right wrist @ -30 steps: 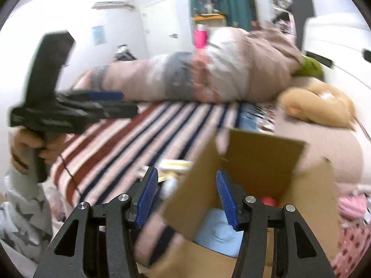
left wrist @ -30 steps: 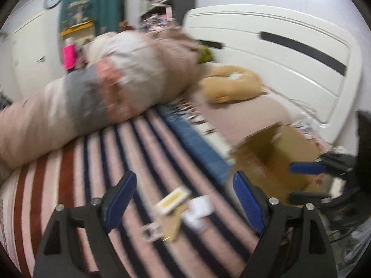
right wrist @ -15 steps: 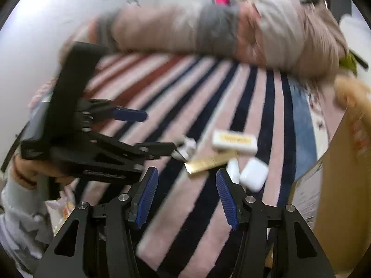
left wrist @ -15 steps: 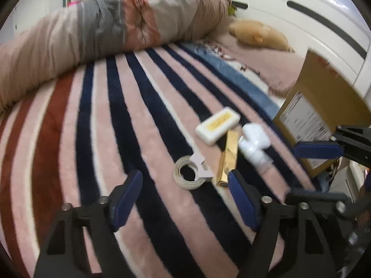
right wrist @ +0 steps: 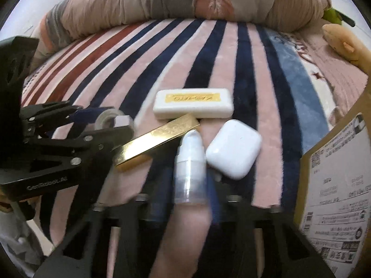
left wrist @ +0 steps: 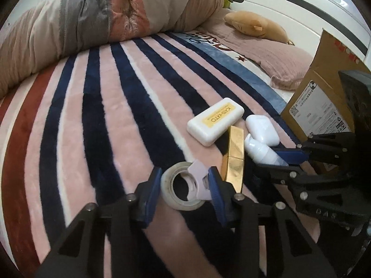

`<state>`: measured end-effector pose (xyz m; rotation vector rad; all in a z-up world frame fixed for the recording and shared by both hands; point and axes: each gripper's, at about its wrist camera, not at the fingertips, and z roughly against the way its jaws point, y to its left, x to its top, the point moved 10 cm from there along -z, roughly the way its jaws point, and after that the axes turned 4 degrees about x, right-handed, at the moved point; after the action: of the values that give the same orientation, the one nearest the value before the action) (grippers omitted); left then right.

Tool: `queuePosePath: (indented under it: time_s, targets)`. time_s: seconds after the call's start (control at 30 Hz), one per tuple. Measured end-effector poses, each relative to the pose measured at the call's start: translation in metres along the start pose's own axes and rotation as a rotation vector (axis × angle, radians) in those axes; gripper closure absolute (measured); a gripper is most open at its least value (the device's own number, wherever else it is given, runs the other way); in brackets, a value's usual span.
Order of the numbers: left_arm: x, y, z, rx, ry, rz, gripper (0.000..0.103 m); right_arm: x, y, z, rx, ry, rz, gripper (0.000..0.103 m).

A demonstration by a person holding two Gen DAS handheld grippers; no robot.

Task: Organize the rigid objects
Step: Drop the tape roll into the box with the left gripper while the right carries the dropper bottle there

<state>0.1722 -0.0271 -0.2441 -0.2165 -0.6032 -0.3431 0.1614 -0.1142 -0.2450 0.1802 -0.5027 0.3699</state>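
Pink, navy and red stripes cover the fuzzy blanket [left wrist: 97, 125] on the bed where my things lie. My left gripper [left wrist: 184, 190] is down low on the blanket, and its two blue fingers [left wrist: 151, 191] sit on both sides of the tape roll [left wrist: 179, 191]. They press the roll and its pale purple holder between them. In the right view I see that same gripper from the side, with the tape roll [right wrist: 111, 119] peeking out past it.

My right gripper [right wrist: 189, 199] is around the small white pump bottle [right wrist: 190, 169]. Its blue fingers are blurry there. In the left view they lie along both sides of the bottle [left wrist: 260, 151], but I cannot tell if they squeeze it yet.

The gold bar [right wrist: 157, 141] lies flat between the tape roll and the bottle. The white case with the yellow label [right wrist: 193, 103] lies just past the gold bar and touches its far end. The little white earbud case [right wrist: 233, 148] sits right beside the bottle, touching it.

The cardboard box [right wrist: 331, 185] stands at the right edge of the bed, near the earbud case. A big rolled quilt [left wrist: 104, 20] lies across the far side of the bed, and a tan plush toy [left wrist: 257, 26] rests on the pink pillow [left wrist: 266, 53].
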Motion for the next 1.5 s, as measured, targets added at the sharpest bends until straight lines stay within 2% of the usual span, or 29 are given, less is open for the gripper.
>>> queuePosePath:
  time_s: [0.23,0.43,0.63,0.73,0.87,1.03,1.2,1.33,1.5]
  targets:
    - [-0.003,0.012,0.034,0.041,-0.023,0.011,0.065,0.002,0.015,0.022,0.043,-0.055,0.028,0.083]
    - [0.016,0.0,0.1,0.043,-0.117,0.007,0.065,0.011,0.053,0.081,0.14,-0.162,0.081,0.083]
    - [0.046,-0.052,0.172,-0.008,-0.226,-0.057,0.065,0.015,0.068,0.161,0.195,-0.3,0.115,0.083]
    - [0.064,-0.092,0.196,-0.041,-0.274,-0.107,0.065,0.014,0.051,0.197,0.176,-0.37,0.116,0.083]
    - [0.086,-0.153,0.213,-0.117,-0.31,-0.179,0.065,0.008,0.009,0.235,0.162,-0.439,0.057,0.083]
    - [0.111,-0.223,0.198,-0.174,-0.281,-0.253,0.065,-0.004,-0.059,0.263,0.097,-0.478,-0.032,0.083]
    - [0.123,-0.272,0.157,-0.196,-0.181,-0.28,0.065,-0.02,-0.118,0.264,0.033,-0.446,-0.081,0.083]
    - [0.124,-0.287,0.12,-0.169,-0.102,-0.301,0.065,-0.03,-0.155,0.241,-0.017,-0.374,-0.094,0.083]
    - [0.131,-0.279,0.08,-0.099,-0.03,-0.307,0.065,-0.037,-0.173,0.222,-0.063,-0.308,-0.057,0.083]
